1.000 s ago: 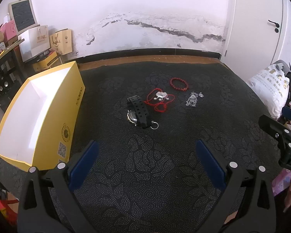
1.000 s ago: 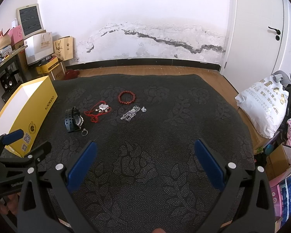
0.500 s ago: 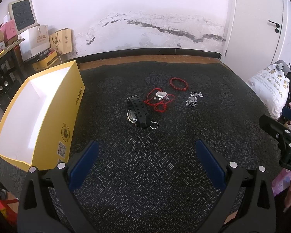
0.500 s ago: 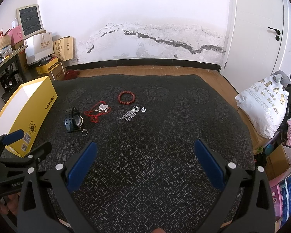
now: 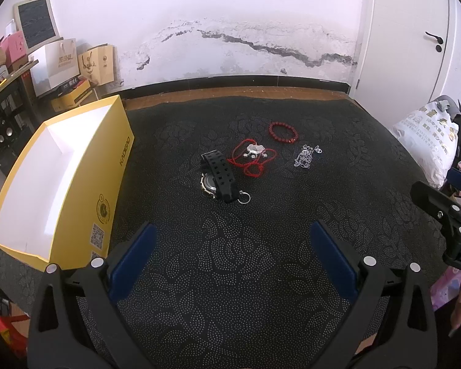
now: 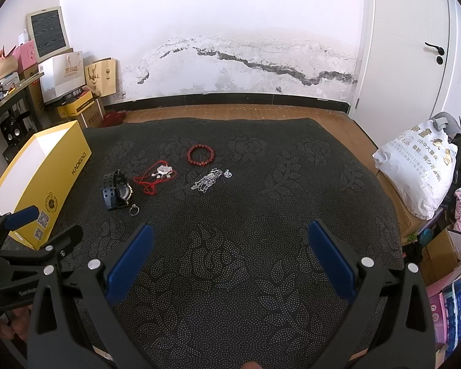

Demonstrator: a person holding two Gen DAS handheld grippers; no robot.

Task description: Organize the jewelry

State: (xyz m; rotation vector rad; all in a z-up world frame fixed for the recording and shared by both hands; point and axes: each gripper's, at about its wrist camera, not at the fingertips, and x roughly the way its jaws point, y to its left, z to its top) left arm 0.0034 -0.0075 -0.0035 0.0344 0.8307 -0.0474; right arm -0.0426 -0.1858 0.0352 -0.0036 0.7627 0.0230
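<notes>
In the left wrist view, the left claw fills the bottom of the frame with its blue pads spread wide and nothing between them. The jewelry lies just above the middle of the frame on the dark patterned rug: a black watch with a small silver ring touching its lower end, a red cord necklace with a silver pendant just right of it, a red bead bracelet higher up, and a silver chain furthest right. An open yellow box, white inside and empty, stands at the left of the frame. At the right edge the side of the right claw juts in, and a fingertip shows below it.

Judging from this, no piece has been moved yet: the job is at its opening, with a first pick to be chosen. The watch sits nearest the box and looks the easiest grab; the ring and chain lie flat and would call for a low, careful pinch.

In the right wrist view, the right claw is likewise wide and empty at the bottom. The same pieces sit left of centre, the watch lowest left, the chain nearest the middle. This view alone shows the watch's face, the wooden floor past the rug, and the left claw at lower left. The box's inside shows well only in the left view.
</notes>
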